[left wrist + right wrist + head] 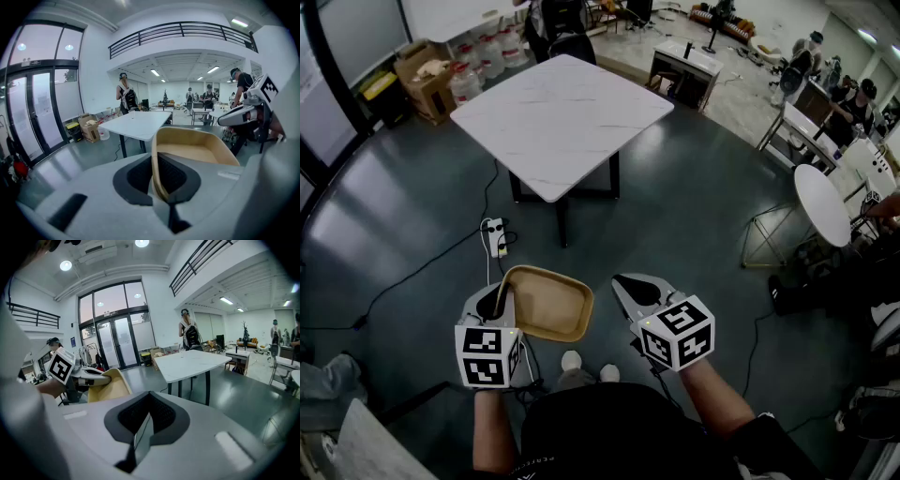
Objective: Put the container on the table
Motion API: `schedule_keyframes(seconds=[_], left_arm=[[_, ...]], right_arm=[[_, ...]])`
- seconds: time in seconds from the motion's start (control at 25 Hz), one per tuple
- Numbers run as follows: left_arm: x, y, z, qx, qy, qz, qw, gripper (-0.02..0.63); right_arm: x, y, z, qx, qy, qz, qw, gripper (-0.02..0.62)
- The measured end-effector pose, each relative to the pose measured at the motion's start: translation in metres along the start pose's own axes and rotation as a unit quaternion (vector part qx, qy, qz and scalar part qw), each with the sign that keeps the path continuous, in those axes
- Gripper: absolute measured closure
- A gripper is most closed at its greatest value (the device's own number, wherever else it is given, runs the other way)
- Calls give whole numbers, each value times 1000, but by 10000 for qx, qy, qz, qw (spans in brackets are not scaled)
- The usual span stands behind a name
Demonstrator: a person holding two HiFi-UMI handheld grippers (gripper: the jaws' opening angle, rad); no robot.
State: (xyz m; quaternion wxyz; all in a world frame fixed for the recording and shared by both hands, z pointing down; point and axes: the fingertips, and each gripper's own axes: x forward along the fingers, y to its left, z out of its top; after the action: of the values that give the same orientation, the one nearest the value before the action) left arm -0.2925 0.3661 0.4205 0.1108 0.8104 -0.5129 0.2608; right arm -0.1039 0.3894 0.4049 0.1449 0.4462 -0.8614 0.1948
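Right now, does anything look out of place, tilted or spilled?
Nothing is spilled or damaged. The tan tray is empty and gripped by one rim only in the left claw, over the floor, short of the white table. A power strip lies on the floor near the table's leg.

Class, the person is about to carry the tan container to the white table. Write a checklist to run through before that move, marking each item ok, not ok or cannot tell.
1. Left gripper jaws are shut on the container rim: ok.
2. Container is empty, so nothing can spill: ok, the left gripper view shows a bare inside.
3. Right gripper is free, with its jaws together on nothing: ok.
4. Table has bare top to land on: ok.
5. Table is within reach: not ok, it stands ahead across open floor.
6. Walking path is free of hazards: not ok, a power strip and its cable lie on the floor by the table legs.
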Motion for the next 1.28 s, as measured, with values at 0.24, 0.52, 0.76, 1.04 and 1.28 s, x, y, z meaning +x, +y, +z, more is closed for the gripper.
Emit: schedule_keyframes(seconds=[0.24,0.52,0.76,1.04,1.28], left_arm=[[6,5,-5,-26,132,-72,9999,595],[13,11,0,36,154,-171,9997,595],[20,16,7,85,70,-259,9996,595],[32,32,13,228,73,-396,9989,595],[45,55,6,278,59,-498,9984,595]], right_arm=[[7,-1,-4,79,141,-51,9999,598],[14,-3,1,230,75,-133,9996,598],[23,-3,9,166,16,-108,9998,598],[41,1,15,142,53,-156,9998,598],[70,9,19,138,67,-177,9997,598]])
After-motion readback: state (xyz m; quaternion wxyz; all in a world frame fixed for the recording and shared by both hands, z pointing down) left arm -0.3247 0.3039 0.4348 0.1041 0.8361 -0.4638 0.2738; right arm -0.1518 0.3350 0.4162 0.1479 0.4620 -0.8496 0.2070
